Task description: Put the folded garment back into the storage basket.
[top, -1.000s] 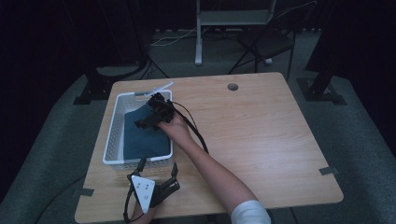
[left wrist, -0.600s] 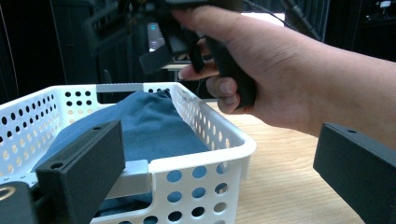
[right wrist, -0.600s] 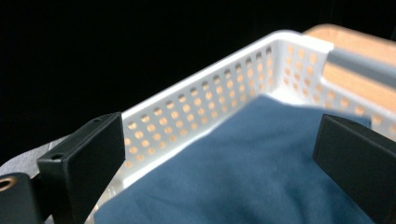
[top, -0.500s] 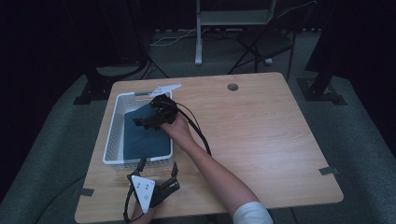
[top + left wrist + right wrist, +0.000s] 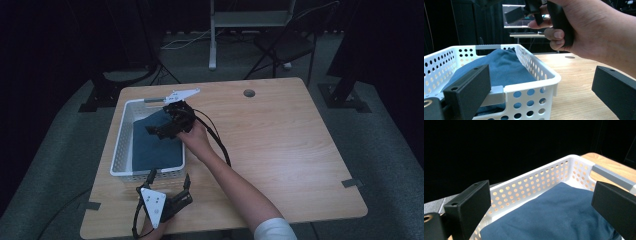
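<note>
- Left gripper (image 5: 170, 202): rests on the table's near edge, just before the white basket (image 5: 120, 145); jaws spread, empty.
- Blue folded cloth (image 5: 152, 145): lies inside the basket.
- Right gripper (image 5: 159, 131): hovers above the cloth, jaws spread, nothing pinched.
- Step, as judged: cloth placed in the basket or about to be picked. Next: lower and pinch, or lift clear of the rim.

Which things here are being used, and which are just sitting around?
Being used:
blue cloth, folded in the basket
white basket
right claw, open over the cloth
left claw, open at the basket's near end

Just around:
table
folding chair behind the table
</note>
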Demonstrator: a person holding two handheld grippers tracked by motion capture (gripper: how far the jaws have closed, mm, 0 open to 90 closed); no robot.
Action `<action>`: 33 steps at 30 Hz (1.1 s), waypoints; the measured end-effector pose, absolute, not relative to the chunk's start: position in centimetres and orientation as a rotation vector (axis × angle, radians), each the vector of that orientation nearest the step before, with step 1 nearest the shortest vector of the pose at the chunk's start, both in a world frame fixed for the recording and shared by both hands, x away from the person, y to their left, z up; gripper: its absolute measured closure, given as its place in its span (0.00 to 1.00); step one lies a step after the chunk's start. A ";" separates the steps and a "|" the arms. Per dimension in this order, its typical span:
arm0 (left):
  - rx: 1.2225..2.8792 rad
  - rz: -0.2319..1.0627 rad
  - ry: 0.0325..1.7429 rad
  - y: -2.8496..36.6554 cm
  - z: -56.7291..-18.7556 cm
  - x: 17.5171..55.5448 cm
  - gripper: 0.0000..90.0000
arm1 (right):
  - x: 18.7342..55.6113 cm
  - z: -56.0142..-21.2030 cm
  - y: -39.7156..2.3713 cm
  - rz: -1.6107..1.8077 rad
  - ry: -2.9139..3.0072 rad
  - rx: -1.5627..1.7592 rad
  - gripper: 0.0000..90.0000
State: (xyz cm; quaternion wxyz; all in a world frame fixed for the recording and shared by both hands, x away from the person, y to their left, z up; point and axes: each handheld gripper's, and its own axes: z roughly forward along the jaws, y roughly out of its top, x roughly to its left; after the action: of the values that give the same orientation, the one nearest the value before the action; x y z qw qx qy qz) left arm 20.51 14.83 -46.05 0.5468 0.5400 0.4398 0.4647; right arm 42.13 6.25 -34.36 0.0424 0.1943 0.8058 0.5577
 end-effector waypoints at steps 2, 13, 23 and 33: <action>1.280 1.101 1.042 14.8 -46.1 20.5 0.04 | 41.8 -34.3 6.2 1.696 2.460 0.576 0.03; 1.280 1.101 1.042 14.8 -46.1 20.5 0.04 | 41.5 -34.3 4.7 1.681 2.441 0.614 0.03; 1.278 1.101 1.042 14.8 -46.1 20.5 0.04 | 41.1 -34.1 3.4 1.659 2.454 0.628 0.03; 1.281 1.102 1.042 14.8 -46.1 20.5 0.04 | 40.7 -34.4 1.6 1.660 2.437 0.656 0.03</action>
State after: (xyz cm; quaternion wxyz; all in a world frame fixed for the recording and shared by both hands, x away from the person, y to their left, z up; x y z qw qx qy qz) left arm 20.50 14.83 -46.05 0.5466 0.5402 0.4397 0.4649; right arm 40.75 1.60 -34.35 0.0606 0.2167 0.8053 0.5485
